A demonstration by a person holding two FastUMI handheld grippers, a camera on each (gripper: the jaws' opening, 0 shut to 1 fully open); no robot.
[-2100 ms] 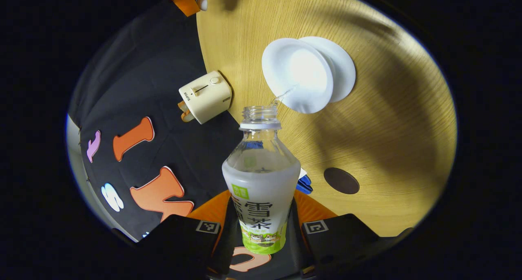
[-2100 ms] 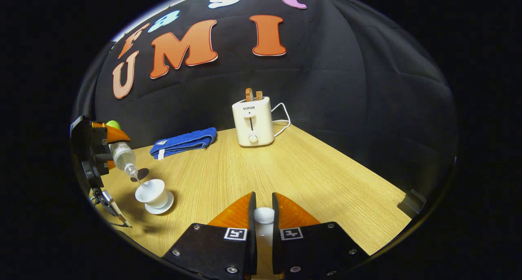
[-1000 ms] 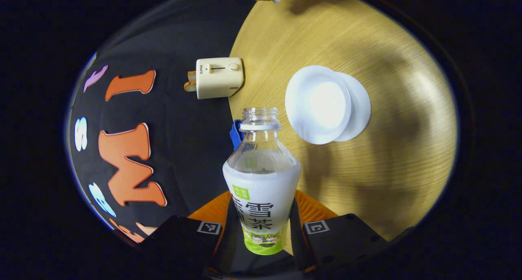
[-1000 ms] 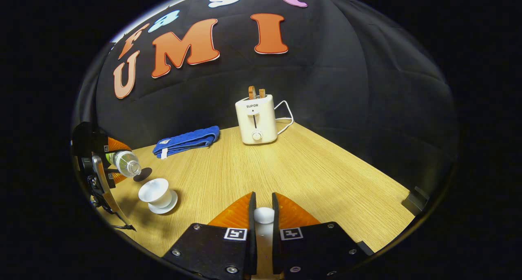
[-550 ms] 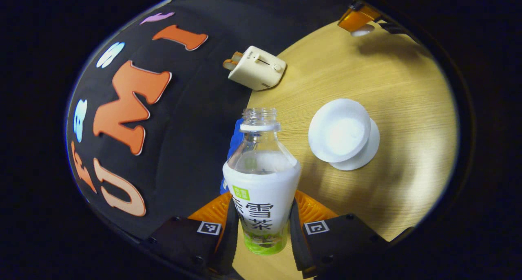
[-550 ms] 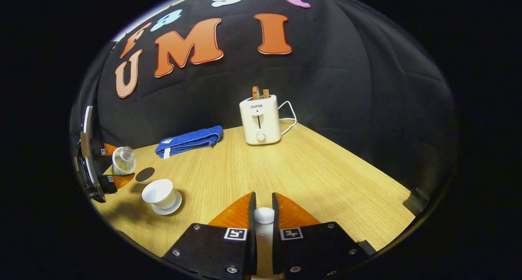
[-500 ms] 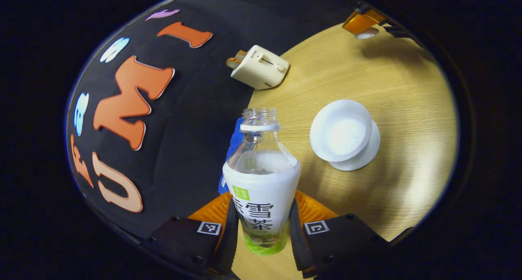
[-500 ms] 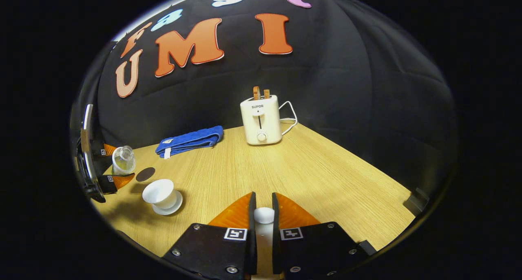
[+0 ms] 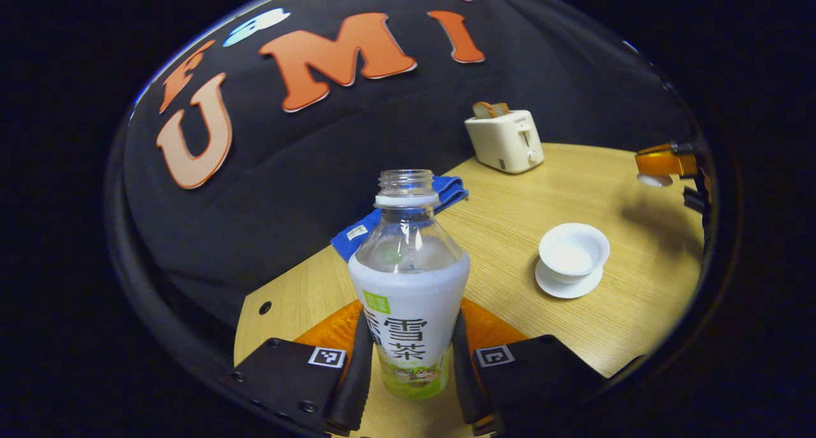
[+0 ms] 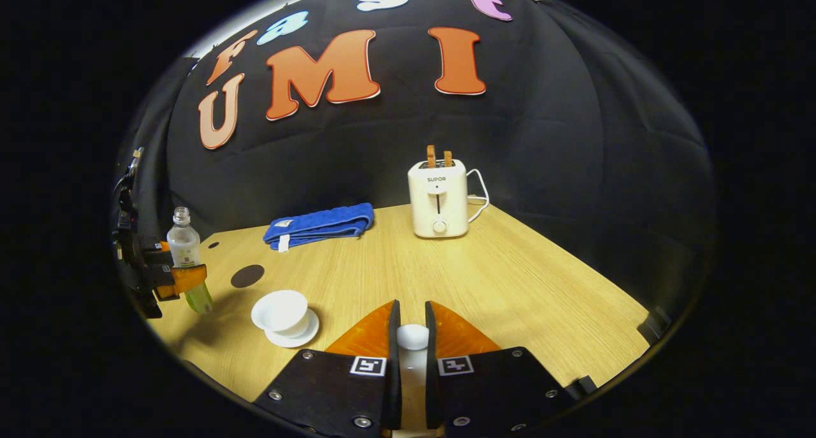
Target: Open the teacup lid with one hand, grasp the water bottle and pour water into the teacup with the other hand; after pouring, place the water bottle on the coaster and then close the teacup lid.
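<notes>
Pale wood-grain tabletop (image 10: 484,278) spreads across the lower half of the right gripper view, backed by draped black cloth wall (image 10: 574,157). At centre of that view a boxy cream toaster (image 10: 438,198) stands upright with two brown slices in its slots, a folded blue towel (image 10: 319,226) lying to its left. Lower left sits the round white ceramic teacup (image 10: 280,311) on its white saucer (image 10: 294,333), uncovered; just up-left of it lies the flat dark round coaster (image 10: 247,276), bare. At the left edge the left gripper (image 10: 167,278) holds the clear plastic water bottle with a white and green label (image 10: 187,259) upright, beside the coaster and not on it. In the left gripper view both fingers press the bottle's label. At bottom centre the right gripper (image 10: 412,355) is clamped on the knob of the white teacup lid (image 10: 412,337), held away from the cup.
</notes>
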